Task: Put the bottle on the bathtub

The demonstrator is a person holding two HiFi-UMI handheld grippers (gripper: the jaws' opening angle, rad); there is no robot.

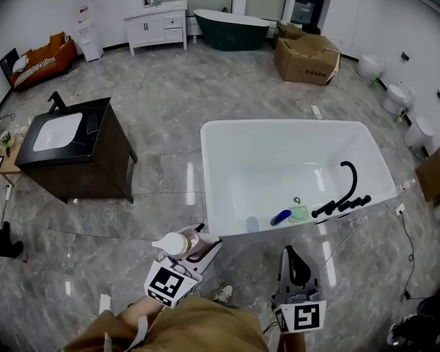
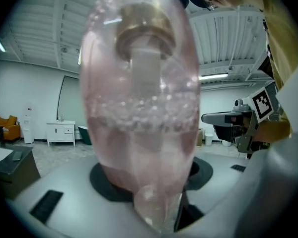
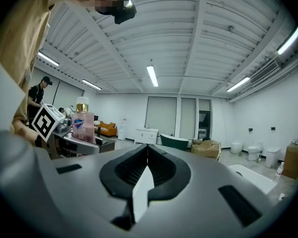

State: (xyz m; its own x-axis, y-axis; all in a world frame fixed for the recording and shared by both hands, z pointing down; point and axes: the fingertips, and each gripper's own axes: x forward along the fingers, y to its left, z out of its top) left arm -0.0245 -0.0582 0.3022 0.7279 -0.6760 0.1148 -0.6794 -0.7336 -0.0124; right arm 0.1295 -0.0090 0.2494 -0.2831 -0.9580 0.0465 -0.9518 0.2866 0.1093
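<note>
Left tongs [image 1: 202, 246] clamp one pink bottle [image 1: 177, 245], which is over the floor [image 1: 161, 101], just short of the white bathtub [image 1: 227, 229] near rim. Right tongs [image 1: 293, 259] are shut with nothing in them. Wide floor gap between tub and dark vanity [image 1: 95, 160]. Two tubs: dark green bathtub [image 1: 231, 29] at far wall.

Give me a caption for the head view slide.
Left gripper holds a pink bottle near the white bathtub; right gripper shut, empty.
</note>
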